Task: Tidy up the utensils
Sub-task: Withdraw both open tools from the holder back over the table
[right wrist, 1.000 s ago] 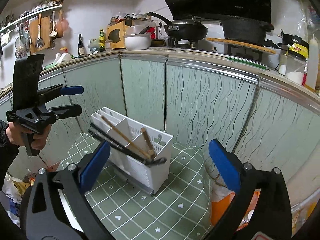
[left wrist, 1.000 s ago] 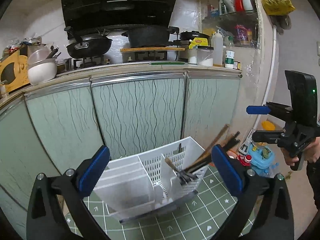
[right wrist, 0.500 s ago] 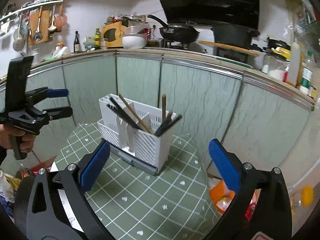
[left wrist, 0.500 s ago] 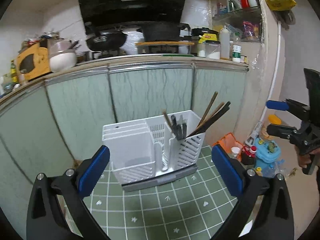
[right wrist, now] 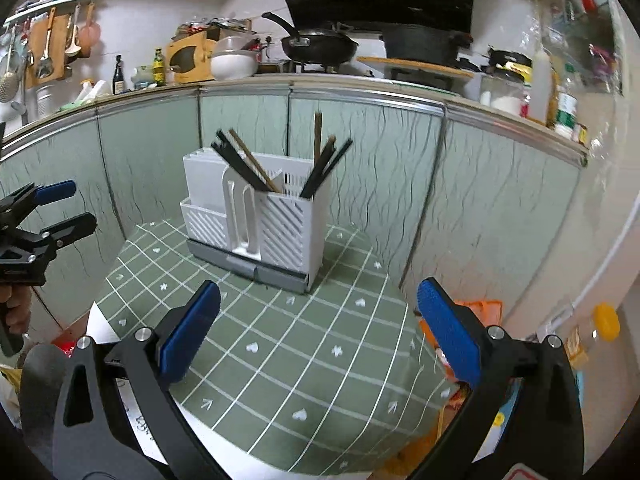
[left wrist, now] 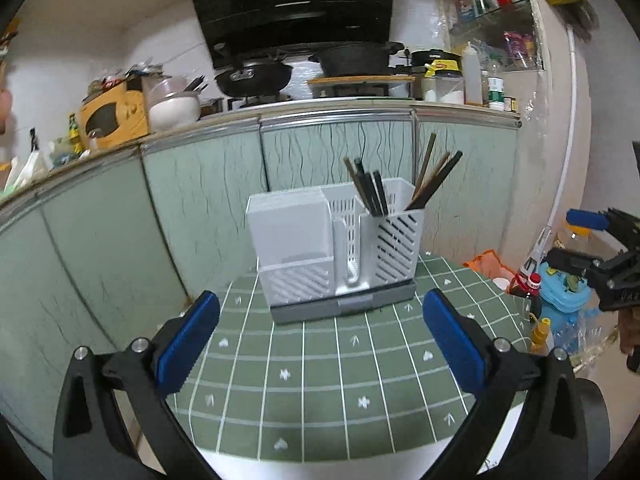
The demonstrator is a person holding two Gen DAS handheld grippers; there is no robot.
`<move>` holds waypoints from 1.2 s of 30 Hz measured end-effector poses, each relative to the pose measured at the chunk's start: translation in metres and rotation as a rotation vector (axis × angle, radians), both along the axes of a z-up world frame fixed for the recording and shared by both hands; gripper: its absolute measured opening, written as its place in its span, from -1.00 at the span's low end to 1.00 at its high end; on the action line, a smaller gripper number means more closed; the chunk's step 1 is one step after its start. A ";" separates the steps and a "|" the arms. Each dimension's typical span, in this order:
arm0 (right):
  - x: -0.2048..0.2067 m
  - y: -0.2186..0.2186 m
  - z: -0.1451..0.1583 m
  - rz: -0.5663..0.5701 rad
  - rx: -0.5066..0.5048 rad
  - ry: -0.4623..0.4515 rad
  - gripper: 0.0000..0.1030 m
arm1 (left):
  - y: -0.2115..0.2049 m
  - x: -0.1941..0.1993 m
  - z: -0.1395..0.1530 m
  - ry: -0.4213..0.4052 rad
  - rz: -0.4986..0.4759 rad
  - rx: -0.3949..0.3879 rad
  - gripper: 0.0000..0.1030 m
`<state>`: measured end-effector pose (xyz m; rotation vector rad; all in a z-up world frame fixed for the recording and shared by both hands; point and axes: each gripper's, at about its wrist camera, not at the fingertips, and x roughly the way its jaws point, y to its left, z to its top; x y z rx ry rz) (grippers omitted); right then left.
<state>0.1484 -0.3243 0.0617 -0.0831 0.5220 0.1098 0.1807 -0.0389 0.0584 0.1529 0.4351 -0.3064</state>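
A white slotted utensil holder [left wrist: 336, 248] [right wrist: 256, 216] on a grey base stands upright at the far side of a green checked table mat [left wrist: 320, 368] [right wrist: 288, 344]. Dark and brown chopsticks [left wrist: 370, 194] [right wrist: 244, 168] lean in its compartments, with more chopsticks [left wrist: 434, 176] [right wrist: 324, 164] at its right end. My left gripper [left wrist: 320, 336] is open, well short of the holder, with nothing between its blue pads. My right gripper [right wrist: 318, 332] is also open and empty. Each gripper shows at the edge of the other's view, the right gripper [left wrist: 600, 256] and the left gripper [right wrist: 36, 220].
Pale green cabinet doors [left wrist: 200, 208] stand right behind the table. The counter above carries a wok [left wrist: 252, 76], a black pot [left wrist: 356, 56], bowls and bottles. Bottles and an orange bag [left wrist: 486, 268] sit on the floor at the right. A hand [right wrist: 14, 312] holds the left gripper.
Both cameras have pulled back and dropped, so the holder looks smaller and farther. The holder went from tilted to upright on the mat, and the chopsticks now stand up in it.
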 end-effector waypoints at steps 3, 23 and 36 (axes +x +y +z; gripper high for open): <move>-0.012 0.004 -0.013 -0.027 -0.007 0.006 0.83 | 0.005 -0.009 -0.011 0.014 0.037 -0.006 0.93; -0.067 0.033 -0.066 -0.121 -0.026 0.075 0.83 | 0.031 -0.066 -0.072 0.116 0.225 -0.027 0.93; -0.082 0.039 -0.081 -0.138 0.000 0.102 0.83 | 0.030 -0.078 -0.081 0.142 0.203 -0.001 0.93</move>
